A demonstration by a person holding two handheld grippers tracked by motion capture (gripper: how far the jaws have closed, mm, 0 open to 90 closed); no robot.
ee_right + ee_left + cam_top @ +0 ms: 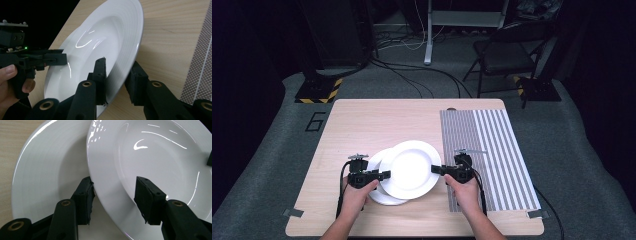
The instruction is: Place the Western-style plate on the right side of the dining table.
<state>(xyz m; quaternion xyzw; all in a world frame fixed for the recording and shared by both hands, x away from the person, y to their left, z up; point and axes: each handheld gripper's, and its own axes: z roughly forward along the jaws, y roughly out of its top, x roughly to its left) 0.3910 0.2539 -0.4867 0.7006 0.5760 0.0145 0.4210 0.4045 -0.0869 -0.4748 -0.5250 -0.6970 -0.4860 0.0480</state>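
Note:
Two white plates lie on the wooden table (362,125). The upper plate (412,167) (155,152) (100,37) overlaps the right part of the lower plate (379,195) (50,170). My right gripper (435,170) (118,62) is shut on the upper plate's right rim, one jaw above and one below. My left gripper (384,174) (113,180) stands open around the same plate's left rim, with a gap at the upper pad. Across the plate, the right gripper view shows the left gripper (57,58) in a hand.
A grey-and-white striped mat (492,150) covers the table's right part, just right of my right hand. Beyond the table's far edge stand a folding chair (507,50) and cables on the dark floor. Tape marks the table's near corners.

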